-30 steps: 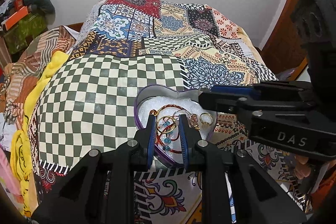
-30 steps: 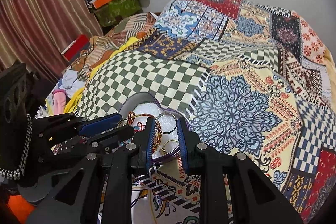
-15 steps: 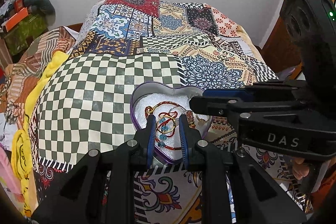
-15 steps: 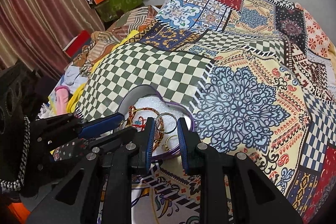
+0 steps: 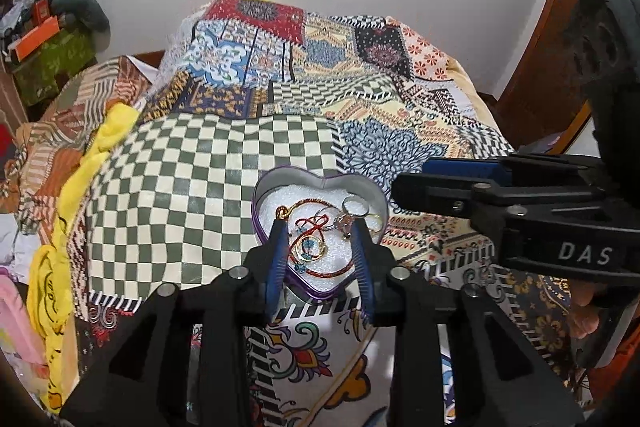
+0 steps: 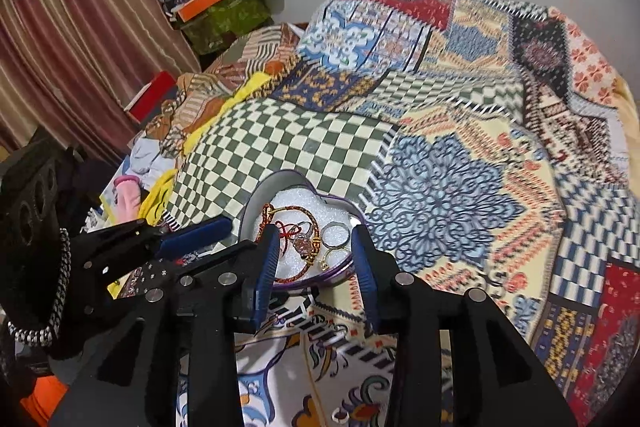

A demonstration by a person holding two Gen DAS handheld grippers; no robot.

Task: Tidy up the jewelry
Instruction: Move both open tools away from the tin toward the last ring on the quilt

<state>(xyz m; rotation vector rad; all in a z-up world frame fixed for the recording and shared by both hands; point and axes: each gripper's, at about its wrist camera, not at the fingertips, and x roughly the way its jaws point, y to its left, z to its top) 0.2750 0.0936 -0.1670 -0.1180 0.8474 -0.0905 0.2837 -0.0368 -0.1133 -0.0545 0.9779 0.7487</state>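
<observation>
A heart-shaped tin (image 5: 320,187) sits on the bed's patchwork quilt (image 5: 192,187), holding a red cord bracelet (image 5: 320,223), rings (image 6: 335,233) and beads. Both the left claw (image 5: 320,251) and the right claw (image 6: 314,255) hover at its near edge, fingers apart and empty.

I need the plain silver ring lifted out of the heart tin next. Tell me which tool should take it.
Right, probably. The silver ring lies just ahead of the open right tool, near its right finger. The left tool, also open, frames the blue-beaded bracelet in the heart-shaped tin, with the ring further right.
</observation>
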